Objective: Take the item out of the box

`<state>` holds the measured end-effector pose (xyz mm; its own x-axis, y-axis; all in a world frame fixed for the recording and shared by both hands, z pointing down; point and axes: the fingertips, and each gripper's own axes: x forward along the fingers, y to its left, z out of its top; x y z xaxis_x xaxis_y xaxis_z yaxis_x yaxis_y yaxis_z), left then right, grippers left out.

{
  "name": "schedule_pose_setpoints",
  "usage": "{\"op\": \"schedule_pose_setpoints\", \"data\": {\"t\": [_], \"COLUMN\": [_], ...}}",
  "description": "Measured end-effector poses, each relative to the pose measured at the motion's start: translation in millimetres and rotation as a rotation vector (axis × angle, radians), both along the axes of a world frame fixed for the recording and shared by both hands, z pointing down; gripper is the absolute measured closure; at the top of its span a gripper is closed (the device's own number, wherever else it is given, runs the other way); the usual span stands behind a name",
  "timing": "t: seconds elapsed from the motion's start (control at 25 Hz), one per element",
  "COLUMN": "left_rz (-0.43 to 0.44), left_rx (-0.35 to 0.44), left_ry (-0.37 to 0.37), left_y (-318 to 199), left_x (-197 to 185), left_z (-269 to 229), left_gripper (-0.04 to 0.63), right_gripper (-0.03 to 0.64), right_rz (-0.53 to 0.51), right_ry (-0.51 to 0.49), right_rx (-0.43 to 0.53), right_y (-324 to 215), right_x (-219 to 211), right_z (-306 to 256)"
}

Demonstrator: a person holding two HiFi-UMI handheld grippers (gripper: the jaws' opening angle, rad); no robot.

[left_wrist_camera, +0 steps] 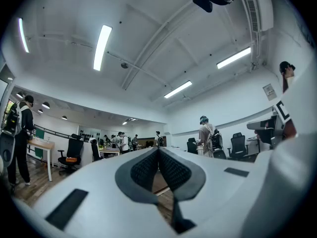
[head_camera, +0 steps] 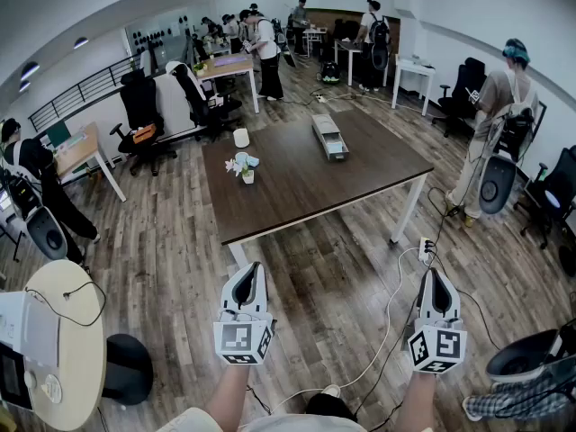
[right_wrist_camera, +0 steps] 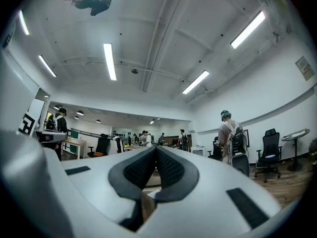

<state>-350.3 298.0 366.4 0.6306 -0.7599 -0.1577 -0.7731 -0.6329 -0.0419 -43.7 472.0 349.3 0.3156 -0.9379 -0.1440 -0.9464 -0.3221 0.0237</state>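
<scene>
left gripper (head_camera: 254, 265) fingers clenched, empty | right gripper (head_camera: 436, 272) clenched, empty | box (head_camera: 330, 137) on table (head_camera: 297, 192), long axis pointing away

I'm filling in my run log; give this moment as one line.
left gripper: shut, empty | right gripper: shut, empty | long grey box: on dark brown table, untouched

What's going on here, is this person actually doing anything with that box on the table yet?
Not yet. A person stands back from the dark table, holding a left gripper and a right gripper out over the wooden floor. Both have their fingers shut together with nothing between them. The long grey box lies untouched on the table's far side, with a small potted plant and a white cup towards its left edge.
</scene>
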Motion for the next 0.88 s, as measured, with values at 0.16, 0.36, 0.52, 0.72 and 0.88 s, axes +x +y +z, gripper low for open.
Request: {"op": "schedule_pose_setpoints", "data": {"t": [0.16, 0.36, 0.52, 0.72, 0.88], "left_rz": [0.007, 0.012, 0.005, -0.017, -0.032], "left_rx": [0.009, 0.012, 0.018, 0.001, -0.007], "left_ry": [0.000, -0.015, -0.007, 0.000, 0.002], "left_y": [15.3, 35.9, 51.6, 64.1, 68.8], "left_x": [-43.8, -88.5, -119.1, -146.9, -162.8], "left_z": [0.4, 3.3, 7.3, 8.3, 10.2], "left_gripper": [0.594, 0.594, 0.594, 0.594, 0.594], "right_gripper": [0.617, 0.617, 0.614, 0.615, 0.568], "right_rz": [0.004, -0.020, -0.020, -0.021, -0.039], "right_ry": [0.022, 0.040, 0.027, 0.036, 0.020], "right_rx": [0.005, 0.015, 0.056, 0.023, 0.008], "right_y": [14.0, 25.9, 40.1, 49.2, 50.3], "right_x": [-45.1, -97.9, -127.5, -149.9, -164.2], "right_z": [-5.5, -6.4, -6.3, -2.3, 4.4]}}
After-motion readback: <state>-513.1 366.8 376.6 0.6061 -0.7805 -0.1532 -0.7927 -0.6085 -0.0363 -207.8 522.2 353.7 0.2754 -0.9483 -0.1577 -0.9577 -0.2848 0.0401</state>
